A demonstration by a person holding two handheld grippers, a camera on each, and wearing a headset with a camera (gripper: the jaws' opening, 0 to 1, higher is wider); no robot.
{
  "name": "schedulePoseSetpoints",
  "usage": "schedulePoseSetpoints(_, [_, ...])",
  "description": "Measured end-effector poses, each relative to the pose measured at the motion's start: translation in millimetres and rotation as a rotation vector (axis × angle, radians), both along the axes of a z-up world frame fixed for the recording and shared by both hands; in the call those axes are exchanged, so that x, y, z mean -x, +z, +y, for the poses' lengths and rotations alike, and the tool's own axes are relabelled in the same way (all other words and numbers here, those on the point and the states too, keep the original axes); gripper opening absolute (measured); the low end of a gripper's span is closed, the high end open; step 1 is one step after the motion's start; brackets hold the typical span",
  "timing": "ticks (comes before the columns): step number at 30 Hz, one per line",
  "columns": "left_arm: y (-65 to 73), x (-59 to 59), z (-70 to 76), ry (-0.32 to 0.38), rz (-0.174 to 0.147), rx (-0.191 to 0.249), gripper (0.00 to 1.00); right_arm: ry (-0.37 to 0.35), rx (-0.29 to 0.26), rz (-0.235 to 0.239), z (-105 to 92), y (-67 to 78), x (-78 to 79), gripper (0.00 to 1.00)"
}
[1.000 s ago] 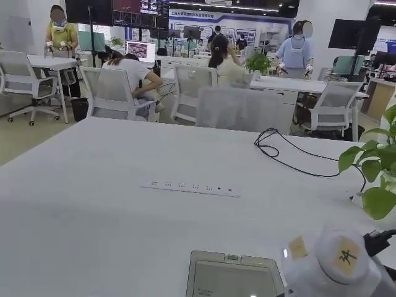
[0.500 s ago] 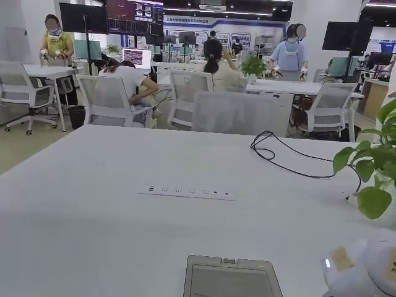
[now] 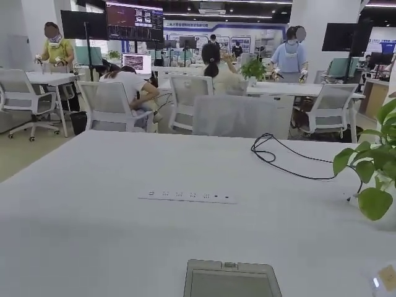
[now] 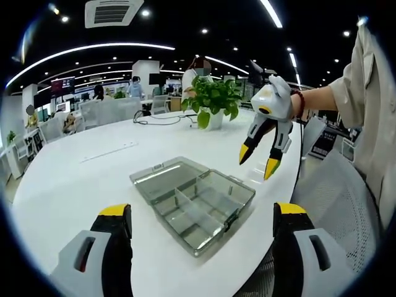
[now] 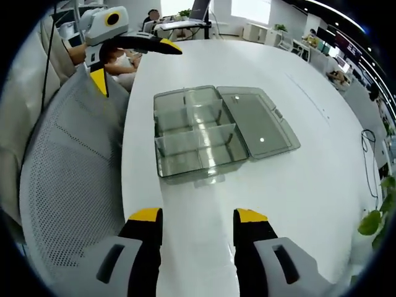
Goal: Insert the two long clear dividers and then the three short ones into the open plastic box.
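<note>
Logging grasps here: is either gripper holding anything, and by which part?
Nothing is held: the left gripper and the right gripper are both open and empty.

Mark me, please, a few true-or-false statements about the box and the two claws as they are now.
1. The box has its lid lying open flat on the table. True.
2. The left claw grips a divider. False: it is open and holds nothing.
3. Clear dividers stand inside the box and split it into compartments. True.
4. The right claw rests inside the box. False: it hangs open in the air, apart from the box.
5. A potted plant stands on the table. True.
</note>
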State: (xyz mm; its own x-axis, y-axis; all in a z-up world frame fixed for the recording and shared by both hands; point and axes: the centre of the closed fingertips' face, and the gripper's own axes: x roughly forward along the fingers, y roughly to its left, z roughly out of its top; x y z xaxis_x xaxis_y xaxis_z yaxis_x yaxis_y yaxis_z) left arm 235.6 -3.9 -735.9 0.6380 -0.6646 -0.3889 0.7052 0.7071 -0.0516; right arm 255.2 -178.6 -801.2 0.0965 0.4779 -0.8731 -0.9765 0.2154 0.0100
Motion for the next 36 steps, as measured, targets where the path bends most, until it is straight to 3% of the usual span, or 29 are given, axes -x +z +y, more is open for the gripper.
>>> schedulePoseSetpoints(9, [0.0, -0.5, 1.6, 0.013, 0.001, -0.008, 0.95, 0.027, 0.086, 0.021, -36.2, -19.6, -0.6, 0.49])
schedulePoseSetpoints(14, [-0.9, -1.2, 2.3, 0.021, 0.005, -0.011, 0.95, 0.046, 0.104, 0.025, -47.5, -27.1, -1.7, 0.49])
schedulePoseSetpoints(27, [-2.4, -2.8, 4.6, 0.039, 0.011, -0.019, 0.93, 0.154, 0.186, 0.01, -71.3, -43.9, -1.1, 0.43])
schedulePoseSetpoints(36, [-4.5, -2.4, 4.3, 0.039, 0.016, -0.031, 0.92, 0.184, 0.195, 0.011, -76.5, -49.0, -2.9, 0.37])
